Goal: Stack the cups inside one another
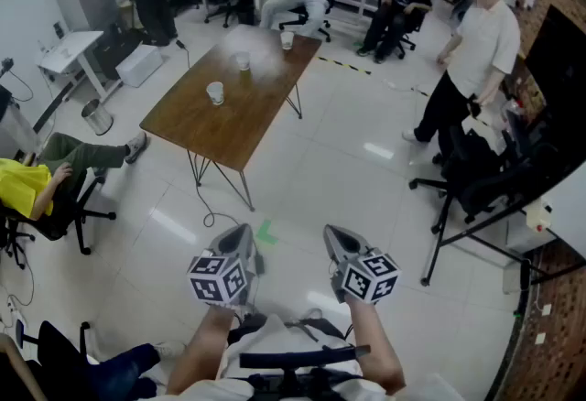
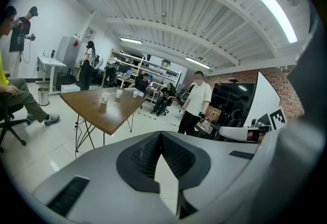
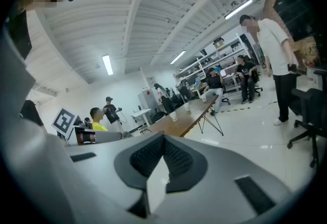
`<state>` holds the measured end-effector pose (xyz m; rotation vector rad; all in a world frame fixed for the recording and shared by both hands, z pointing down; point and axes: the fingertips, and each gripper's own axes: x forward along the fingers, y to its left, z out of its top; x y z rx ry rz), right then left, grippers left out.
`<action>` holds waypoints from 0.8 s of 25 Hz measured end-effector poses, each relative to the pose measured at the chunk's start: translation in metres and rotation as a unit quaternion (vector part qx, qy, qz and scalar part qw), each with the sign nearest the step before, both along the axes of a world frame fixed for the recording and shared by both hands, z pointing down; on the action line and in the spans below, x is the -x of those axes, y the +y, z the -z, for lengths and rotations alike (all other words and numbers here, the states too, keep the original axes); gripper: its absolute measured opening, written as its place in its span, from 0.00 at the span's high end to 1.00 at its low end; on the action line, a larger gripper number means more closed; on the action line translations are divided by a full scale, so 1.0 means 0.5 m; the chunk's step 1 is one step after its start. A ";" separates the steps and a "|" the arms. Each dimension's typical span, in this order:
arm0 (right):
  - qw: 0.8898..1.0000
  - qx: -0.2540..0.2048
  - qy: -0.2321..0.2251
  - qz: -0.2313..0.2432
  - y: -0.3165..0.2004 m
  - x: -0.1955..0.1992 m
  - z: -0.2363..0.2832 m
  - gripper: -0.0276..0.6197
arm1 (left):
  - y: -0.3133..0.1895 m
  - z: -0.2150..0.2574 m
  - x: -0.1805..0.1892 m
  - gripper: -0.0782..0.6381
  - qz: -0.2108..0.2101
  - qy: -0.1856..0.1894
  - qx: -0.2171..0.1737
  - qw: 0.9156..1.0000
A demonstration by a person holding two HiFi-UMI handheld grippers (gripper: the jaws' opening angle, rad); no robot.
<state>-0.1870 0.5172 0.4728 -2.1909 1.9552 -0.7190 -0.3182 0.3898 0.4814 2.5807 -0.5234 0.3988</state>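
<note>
Left tongs are closed, the jaws meeting at their tips with nothing between them. The right tongs are closed and empty as well. Both are held side by side, well short of the wooden desk across the pale floor. Three cups stand apart on the desk: the nearest cup by its left edge, the middle cup near its far left corner, and the farthest cup at its far edge.
</note>
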 end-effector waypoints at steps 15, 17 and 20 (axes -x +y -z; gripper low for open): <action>0.999 -0.032 -0.017 -0.017 0.160 -0.136 0.003 0.95 | 0.128 0.010 -0.121 0.91 0.001 -0.020 -0.028 0.999; 0.999 -0.031 -0.014 -0.015 0.164 -0.145 0.005 0.95 | 0.127 0.011 -0.137 0.91 0.000 -0.022 -0.031 0.999; 0.999 -0.028 -0.017 -0.016 0.164 -0.163 -0.004 0.95 | 0.119 0.003 -0.166 0.91 -0.002 -0.023 -0.028 0.999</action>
